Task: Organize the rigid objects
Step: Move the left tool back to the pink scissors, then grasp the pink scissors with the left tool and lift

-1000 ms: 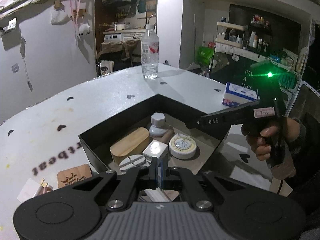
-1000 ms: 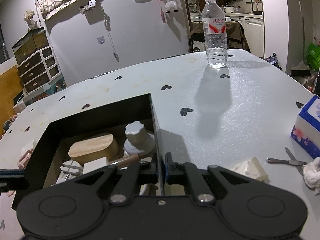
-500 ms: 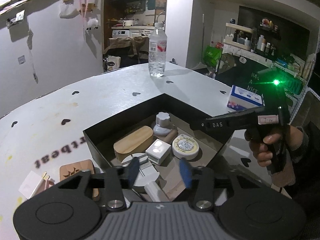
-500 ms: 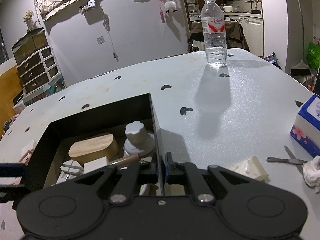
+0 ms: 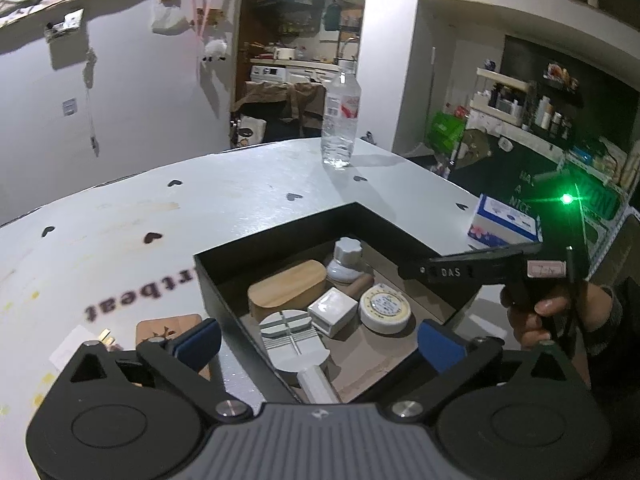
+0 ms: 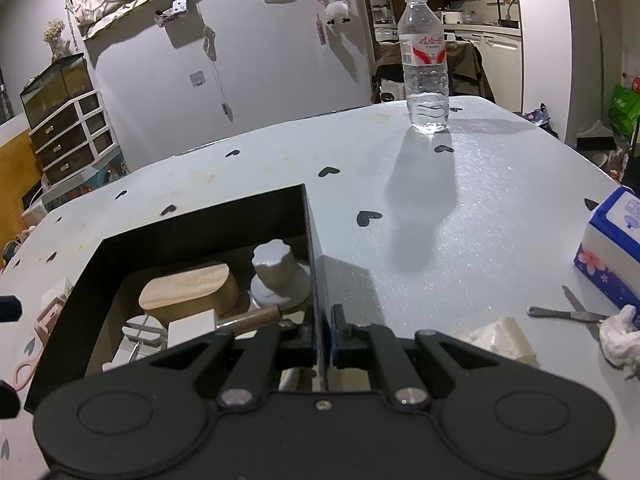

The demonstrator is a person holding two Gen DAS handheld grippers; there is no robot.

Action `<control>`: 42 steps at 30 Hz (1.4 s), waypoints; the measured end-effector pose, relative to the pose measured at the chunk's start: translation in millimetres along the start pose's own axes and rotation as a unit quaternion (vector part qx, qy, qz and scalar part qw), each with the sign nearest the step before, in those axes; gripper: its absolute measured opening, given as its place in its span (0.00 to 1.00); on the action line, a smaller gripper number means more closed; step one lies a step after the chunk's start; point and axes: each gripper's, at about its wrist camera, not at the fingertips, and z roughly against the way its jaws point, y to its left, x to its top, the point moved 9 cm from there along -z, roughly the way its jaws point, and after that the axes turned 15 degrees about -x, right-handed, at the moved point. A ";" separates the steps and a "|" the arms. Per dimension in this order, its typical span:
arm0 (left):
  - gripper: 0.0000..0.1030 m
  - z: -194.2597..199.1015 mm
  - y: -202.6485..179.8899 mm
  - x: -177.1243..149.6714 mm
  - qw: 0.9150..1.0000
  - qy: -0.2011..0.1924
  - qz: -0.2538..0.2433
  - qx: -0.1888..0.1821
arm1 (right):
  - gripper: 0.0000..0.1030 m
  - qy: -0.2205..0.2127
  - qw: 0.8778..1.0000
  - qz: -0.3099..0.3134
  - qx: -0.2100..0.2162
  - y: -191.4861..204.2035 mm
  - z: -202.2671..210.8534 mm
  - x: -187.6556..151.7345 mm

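Observation:
An open black box [image 5: 280, 236] sits on the white table. In it lie a wooden oval case [image 5: 286, 290], a white knob [image 5: 347, 258], a small white square box [image 5: 333, 310], a round tape measure [image 5: 385, 308] and a white slotted disc with a handle [image 5: 294, 346]. My left gripper [image 5: 318, 344] hovers over the box's near corner. Its jaws are opening wide, and the slotted disc lies below and between them, untouched by the pads. My right gripper [image 6: 321, 334] is shut on the box's thin right wall [image 6: 314, 264]. A hand [image 5: 548, 312] holds that gripper.
A water bottle [image 6: 426, 64] stands at the table's far side. A blue tissue pack [image 6: 612, 248], a metal file [image 6: 568, 314], crumpled tissue [image 6: 618, 338] and a pale block [image 6: 500, 340] lie right of the box. A wooden coaster [image 5: 168, 326] lies to its left.
My left gripper went from shut on a small white piece to wide open, and it tilted up slightly. The right gripper kept its hold on the box wall.

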 end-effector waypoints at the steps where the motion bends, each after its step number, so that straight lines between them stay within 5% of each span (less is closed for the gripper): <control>1: 1.00 1.7 1.9 0.0 1.000 -0.002 0.003 0.003 | 0.06 0.000 1.000 0.000 0.000 0.4 0.1 -0.1; 13: 1.00 33.9 44.4 -15.5 0.996 -0.031 0.067 0.053 | 0.06 0.002 1.000 -0.001 -0.006 -0.3 3.5 -2.1; 24: 1.00 52.4 102.5 -56.1 0.979 -0.047 0.161 0.116 | 0.06 0.002 1.000 0.000 -0.006 -1.2 3.5 -2.4; 33: 0.71 33.6 132.4 -68.9 0.970 -0.035 0.188 0.150 | 0.06 0.003 1.000 0.001 -0.009 -2.5 3.1 -3.2; 40: 0.31 28.3 138.5 -74.8 0.970 -0.032 0.185 0.156 | 0.06 0.003 1.000 0.002 -0.010 -2.9 3.2 -3.1; 42: 0.30 31.6 139.5 -76.1 0.969 -0.034 0.188 0.154 | 0.06 0.003 1.000 0.002 -0.010 -2.4 3.2 -3.0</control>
